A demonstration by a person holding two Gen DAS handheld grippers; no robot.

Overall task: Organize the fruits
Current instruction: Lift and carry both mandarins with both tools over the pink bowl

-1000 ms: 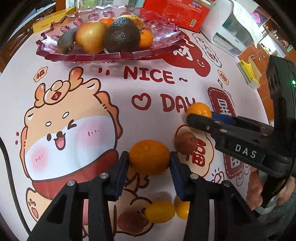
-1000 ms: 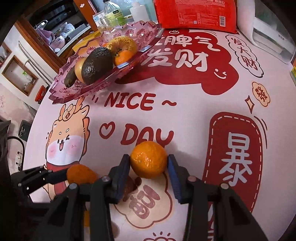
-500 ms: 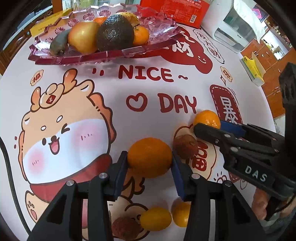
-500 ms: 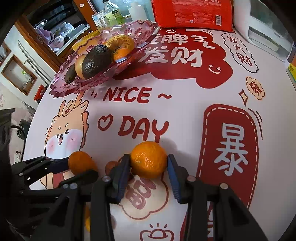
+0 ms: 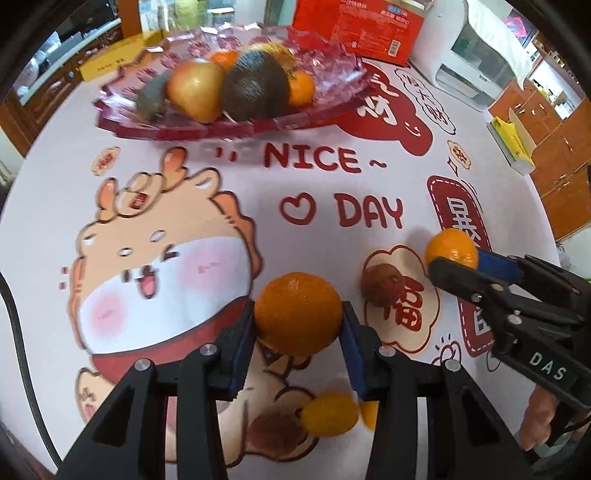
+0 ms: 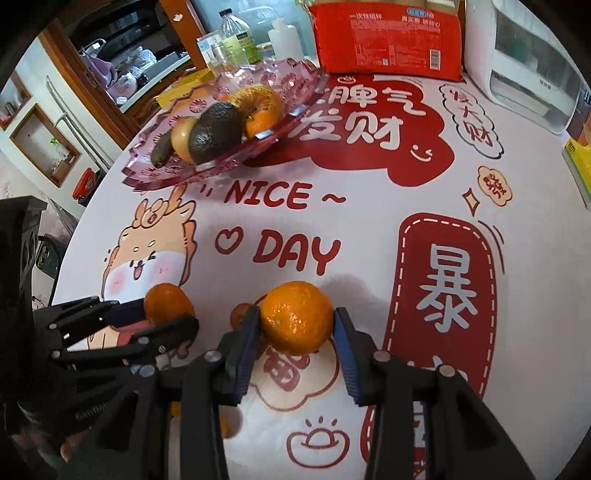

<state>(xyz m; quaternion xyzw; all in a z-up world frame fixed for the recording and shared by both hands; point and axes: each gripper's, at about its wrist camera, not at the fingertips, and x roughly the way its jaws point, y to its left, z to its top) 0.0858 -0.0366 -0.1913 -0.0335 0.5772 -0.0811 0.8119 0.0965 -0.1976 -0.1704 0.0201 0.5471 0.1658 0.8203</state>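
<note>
In the left wrist view my left gripper (image 5: 298,328) has its blue pads pressed on an orange (image 5: 297,319) just over the cloth, and its jaws are closing. To the right, my right gripper (image 5: 454,262) grips a second orange (image 5: 450,247). The right wrist view shows that orange (image 6: 295,317) clamped between the right gripper's (image 6: 295,328) pads, with the left gripper (image 6: 166,314) and its orange (image 6: 166,301) low on the left. The pink glass tray (image 5: 325,110) at the back holds an avocado (image 5: 255,88), a pear (image 5: 195,90) and small oranges.
A brown round fruit (image 5: 380,284) lies between the two grippers. A yellow fruit (image 5: 328,413) and another brown one (image 5: 273,432) lie near the front edge. A red box (image 5: 354,22) and a white appliance (image 5: 476,62) stand behind the tray (image 6: 147,177).
The right gripper has risen a little with its orange, and the brown fruit now shows beside its left finger. The left view has tilted, so the tray sits lower; both oranges stay gripped.
</note>
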